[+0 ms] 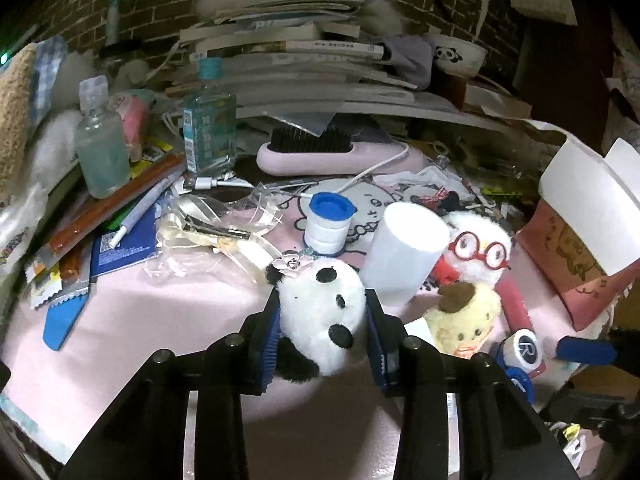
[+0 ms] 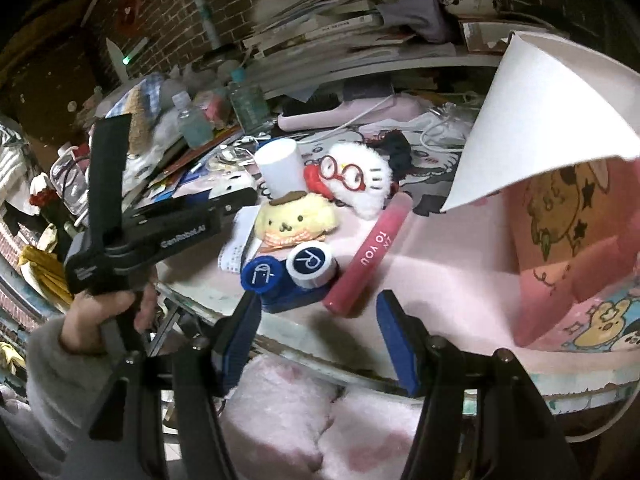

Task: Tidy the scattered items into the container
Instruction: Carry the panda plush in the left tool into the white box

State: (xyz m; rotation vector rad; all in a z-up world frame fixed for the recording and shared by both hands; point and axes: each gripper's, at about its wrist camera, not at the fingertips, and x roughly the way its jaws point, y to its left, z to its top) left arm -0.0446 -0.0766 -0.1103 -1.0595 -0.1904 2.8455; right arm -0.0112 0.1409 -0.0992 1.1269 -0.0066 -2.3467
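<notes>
1. Because the toys had to go in the pink box (image 1: pixel 576 280), the left tool (image 1: pixel 324 332) was clamped on the panda toy (image 1: pixel 320 312) just beside the white cup (image 1: pixel 404 256).
2. The right tool (image 2: pixel 316 336) stood apart, holding nothing, near the pink tube (image 2: pixel 372 252).

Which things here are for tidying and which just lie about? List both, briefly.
For the job:
left tool, shut on the panda plush
yellow plush
glasses plush
lens case
pink tube
white cylinder
pink box

Lying about:
book stack
hairbrush
two clear bottles
panda bowl
</notes>
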